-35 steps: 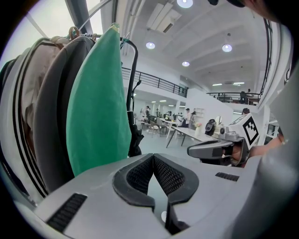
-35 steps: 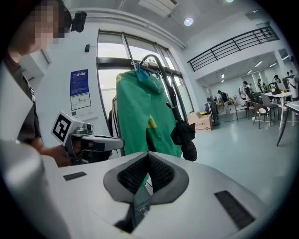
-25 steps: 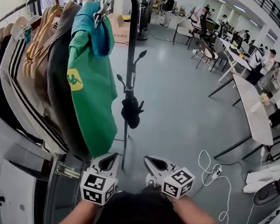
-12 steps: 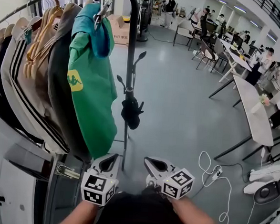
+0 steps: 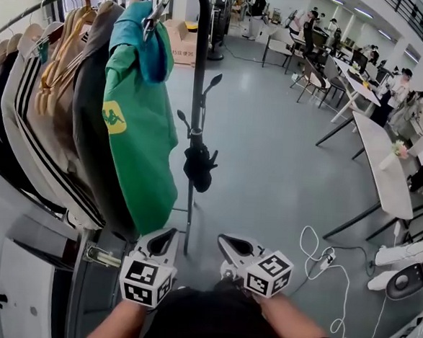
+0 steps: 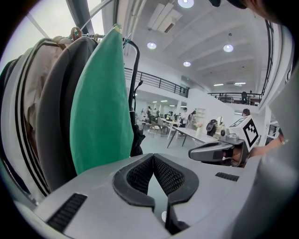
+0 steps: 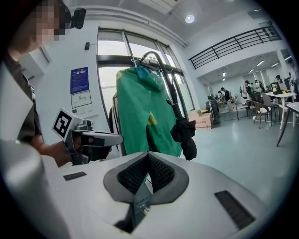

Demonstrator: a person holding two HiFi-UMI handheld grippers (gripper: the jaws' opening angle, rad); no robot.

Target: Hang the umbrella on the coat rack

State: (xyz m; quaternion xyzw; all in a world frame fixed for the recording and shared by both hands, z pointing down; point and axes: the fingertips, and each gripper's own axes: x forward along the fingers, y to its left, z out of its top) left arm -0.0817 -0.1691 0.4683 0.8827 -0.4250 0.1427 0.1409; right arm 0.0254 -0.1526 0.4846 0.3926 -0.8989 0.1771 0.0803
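Where the coat rack's [image 5: 199, 70] black tubular upright curves down from its rail, the folded black umbrella [image 5: 198, 167] hangs against it, with limp fabric bunched just beside the hem of the smooth green jacket [image 5: 139, 123]. Right of the pole, the glossy grey floor [image 5: 270, 154] lies open out to the long white table [image 5: 378, 162] and a looped white cable [image 5: 319, 257]. Low at the bottom edge, the left gripper [image 5: 169, 235] and right gripper [image 5: 223, 240] sit side by side, well apart from the umbrella — each has its ribbed dark pads pressed together, nothing between.
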